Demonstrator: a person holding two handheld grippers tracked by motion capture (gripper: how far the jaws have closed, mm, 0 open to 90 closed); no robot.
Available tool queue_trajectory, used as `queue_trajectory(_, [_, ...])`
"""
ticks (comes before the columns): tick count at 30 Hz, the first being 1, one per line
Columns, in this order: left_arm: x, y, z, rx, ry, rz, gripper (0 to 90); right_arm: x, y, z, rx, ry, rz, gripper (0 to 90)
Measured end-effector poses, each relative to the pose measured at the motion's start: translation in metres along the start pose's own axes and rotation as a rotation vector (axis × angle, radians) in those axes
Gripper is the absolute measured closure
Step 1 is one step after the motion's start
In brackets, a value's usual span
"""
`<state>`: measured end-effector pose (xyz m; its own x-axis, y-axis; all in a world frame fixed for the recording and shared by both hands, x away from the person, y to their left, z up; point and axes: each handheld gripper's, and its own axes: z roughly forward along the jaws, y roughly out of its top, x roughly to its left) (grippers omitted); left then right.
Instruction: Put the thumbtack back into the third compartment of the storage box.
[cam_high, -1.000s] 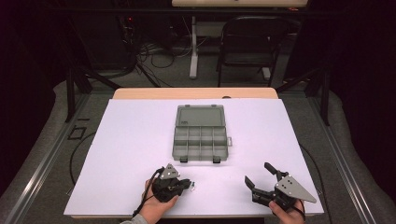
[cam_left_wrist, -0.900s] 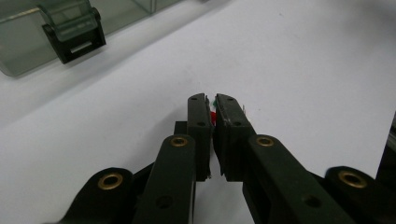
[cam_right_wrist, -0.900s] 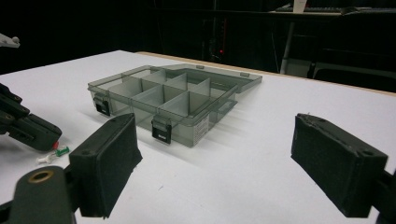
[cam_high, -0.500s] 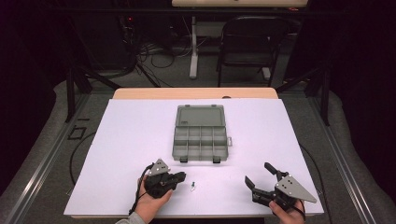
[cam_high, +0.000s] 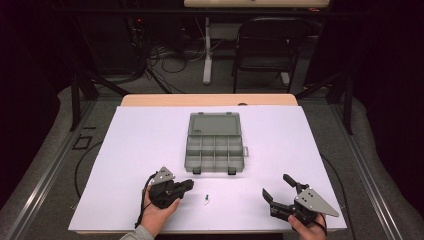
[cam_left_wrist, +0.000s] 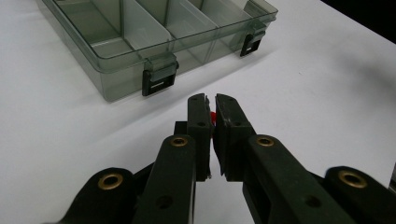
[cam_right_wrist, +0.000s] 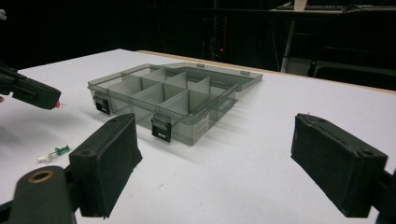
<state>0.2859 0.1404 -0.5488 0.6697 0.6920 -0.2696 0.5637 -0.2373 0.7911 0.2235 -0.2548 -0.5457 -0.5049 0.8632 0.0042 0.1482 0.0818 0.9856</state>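
Observation:
My left gripper (cam_high: 190, 184) hovers near the front of the table, shut on a small red push pin (cam_left_wrist: 213, 116) whose tip pokes out between the jaws (cam_right_wrist: 58, 105). Just to its right, a green pin (cam_right_wrist: 61, 150) and a white pin (cam_right_wrist: 44, 158) lie loose on the white table (cam_high: 205, 198). Beyond them stands a clear grey organizer box (cam_high: 215, 168) with its lid (cam_high: 215, 124) folded back flat; its compartments (cam_left_wrist: 126, 84) look empty. My right gripper (cam_high: 276, 185) rests open at the front right with nothing between its jaws (cam_right_wrist: 215, 135).
The white table cover (cam_high: 140, 145) spreads wide on both sides of the box. A dark chair (cam_high: 267, 45) and cables stand on the floor behind the table's far edge.
My left gripper has drawn back to the left, away from the loose pins, with its jaws closed. The right gripper has stayed put.

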Motion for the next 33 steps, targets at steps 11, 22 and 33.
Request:
queue_trajectory(11, [0.004, 0.005, -0.005, -0.025, -0.002, -0.033, 84.9, 0.0, -0.001, 0.001, 0.003, -0.005, -0.005, 14.5])
queue_trajectory(22, [0.002, 0.027, -0.006, -0.041, -0.009, -0.031, 84.9, -0.002, -0.001, 0.002, 0.008, -0.008, -0.002, 14.5])
queue_trajectory(33, [-0.009, 0.069, 0.006, -0.042, -0.009, 0.02, 84.9, -0.002, -0.002, 0.002, 0.008, -0.008, 0.002, 14.5])
